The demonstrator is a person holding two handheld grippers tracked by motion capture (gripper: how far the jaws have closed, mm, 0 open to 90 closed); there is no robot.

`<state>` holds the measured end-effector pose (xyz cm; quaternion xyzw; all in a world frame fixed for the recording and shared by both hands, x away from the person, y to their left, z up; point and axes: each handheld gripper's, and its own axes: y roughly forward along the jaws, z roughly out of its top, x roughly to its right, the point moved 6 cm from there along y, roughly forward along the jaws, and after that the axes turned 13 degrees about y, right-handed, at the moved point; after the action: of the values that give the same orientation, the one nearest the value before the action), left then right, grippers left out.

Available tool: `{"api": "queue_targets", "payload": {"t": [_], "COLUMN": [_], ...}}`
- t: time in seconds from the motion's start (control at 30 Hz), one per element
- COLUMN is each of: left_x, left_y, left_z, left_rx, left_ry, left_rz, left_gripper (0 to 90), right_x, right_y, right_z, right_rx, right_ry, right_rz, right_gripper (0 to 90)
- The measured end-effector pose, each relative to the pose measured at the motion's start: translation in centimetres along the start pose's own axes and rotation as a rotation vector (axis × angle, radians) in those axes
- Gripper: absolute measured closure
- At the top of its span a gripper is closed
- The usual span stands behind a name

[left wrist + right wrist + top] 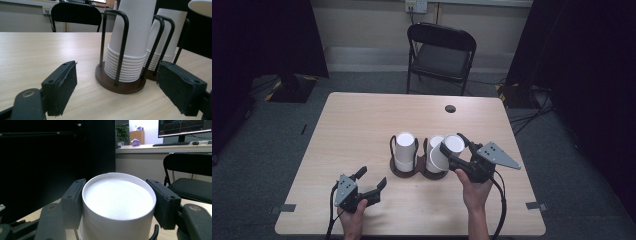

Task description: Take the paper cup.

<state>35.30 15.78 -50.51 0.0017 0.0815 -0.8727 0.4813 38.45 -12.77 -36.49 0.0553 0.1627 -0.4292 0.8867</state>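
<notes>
Two stacks of upside-down white paper cups stand in a dark twin holder [404,172] with black wire loops, mid-table. The left stack [405,150] sits untouched. Over the right stack [433,159], my right gripper [453,143] is shut on the top white cup [452,146], which tilts toward me. In the right gripper view the cup's [117,200] base faces the camera, with a pad pressed against each side. My left gripper [373,178] rests open near the front left of the table. In its own view the stacks [130,50] and the holder base [106,80] stand just ahead of the spread jaws.
A black folding chair [442,50] stands beyond the far edge of the table. A round cable hole [450,108] sits near the table's back right. Tape marks [287,207] lie at the front corners. Dark curtains flank both sides.
</notes>
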Motion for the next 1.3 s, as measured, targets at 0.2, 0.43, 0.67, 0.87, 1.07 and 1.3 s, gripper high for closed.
{"api": "queue_targets", "payload": {"t": [0.2, 0.43, 0.67, 0.87, 1.07, 1.3], "left_x": [0.1, 1.0, 2.4, 4.1, 5.5, 6.6], "left_y": [-0.1, 0.1, 0.3, 0.8, 1.2, 2.0], "left_z": [0.2, 0.5, 1.3, 1.9, 2.6, 3.6], "left_rx": [0.025, 0.038, 0.057, 0.069, 0.115, 0.158], "left_ry": [-0.034, -0.053, -0.049, -0.045, -0.041, -0.018], "left_rz": [-0.037, -0.067, -0.111, -0.172, -0.218, -0.255], "left_gripper": [20.6, 23.8, 28.7, 30.8, 31.0, 34.8], "right_x": [-0.1, -0.6, -1.4, -1.5, -1.6, -2.1], "right_y": [-0.5, -1.1, -1.6, -1.6, -1.6, -1.1], "right_z": [-1.1, -2.4, -3.3, -4.0, -4.6, -5.1], "right_rx": [0.009, 0.024, 0.036, 0.02, 0.027, 0.012], "right_ry": [0.038, 0.088, 0.145, 0.192, 0.278, 0.342], "right_rz": [0.011, 0.039, 0.093, 0.138, 0.187, 0.237], "right_gripper": [35.2, 35.2, 35.2, 35.2, 35.2, 35.3]}}
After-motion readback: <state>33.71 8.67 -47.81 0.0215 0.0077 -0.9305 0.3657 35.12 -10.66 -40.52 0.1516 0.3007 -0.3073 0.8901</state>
